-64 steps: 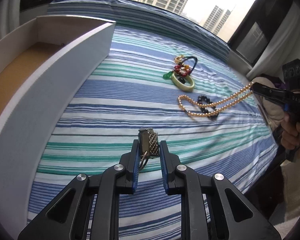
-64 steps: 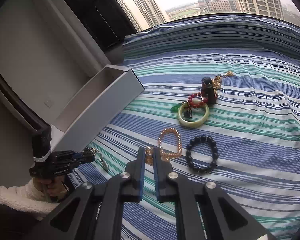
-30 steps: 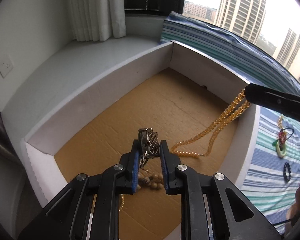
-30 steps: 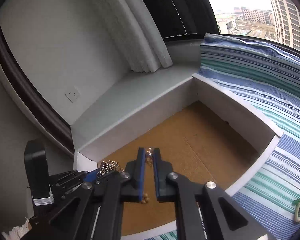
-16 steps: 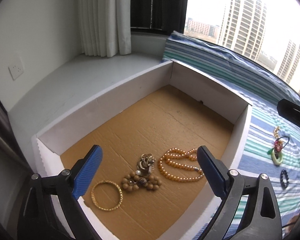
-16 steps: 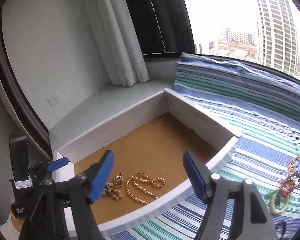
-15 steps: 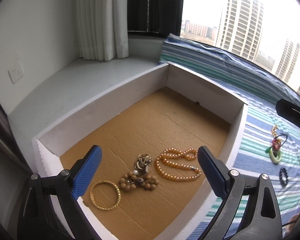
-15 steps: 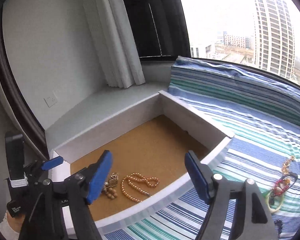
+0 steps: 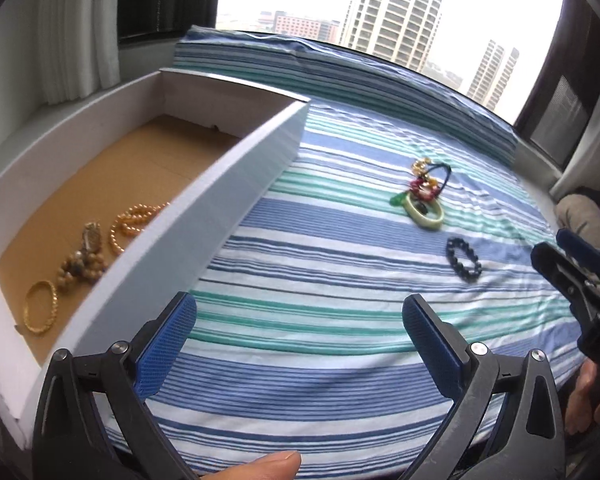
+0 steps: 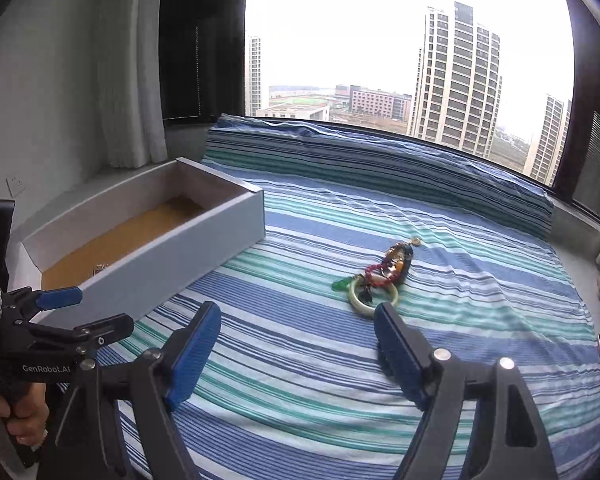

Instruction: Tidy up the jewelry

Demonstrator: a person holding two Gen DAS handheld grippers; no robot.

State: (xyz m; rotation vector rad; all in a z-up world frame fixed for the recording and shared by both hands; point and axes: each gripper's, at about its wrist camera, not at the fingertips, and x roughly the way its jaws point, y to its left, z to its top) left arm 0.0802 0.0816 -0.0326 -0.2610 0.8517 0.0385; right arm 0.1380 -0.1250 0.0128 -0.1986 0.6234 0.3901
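While both grippers open empty, I aim my left gripper (image 9: pixel 300 344) squarely over the black bead bracelet (image 9: pixel 463 259) (right of frame).

My left gripper (image 9: pixel 299 318): matt black plastic arms, blue textured rubbery pads, shiny metal screws; jaws opening, nothing between. My right gripper (image 10: pixel 298 328): same matt black plastic, blue pads; jaws opening, nothing between. Bedsheet (image 9: pixel 340 280): striped woven cloth, soft, matt, slightly wrinkled. Box (image 9: pixel 204 204): smooth white card walls, brown matt corrugated cardboard floor. Gold bangle (image 9: pixel 41 306): shiny metal. Pearl necklace (image 9: pixel 134 222): glossy beads. Green bangle (image 9: pixel 425 210): polished, stone-like. Black bead bracelet (image 9: pixel 463 259): glossy beads. Curtain (image 10: pixel 130 80): white matt cloth.
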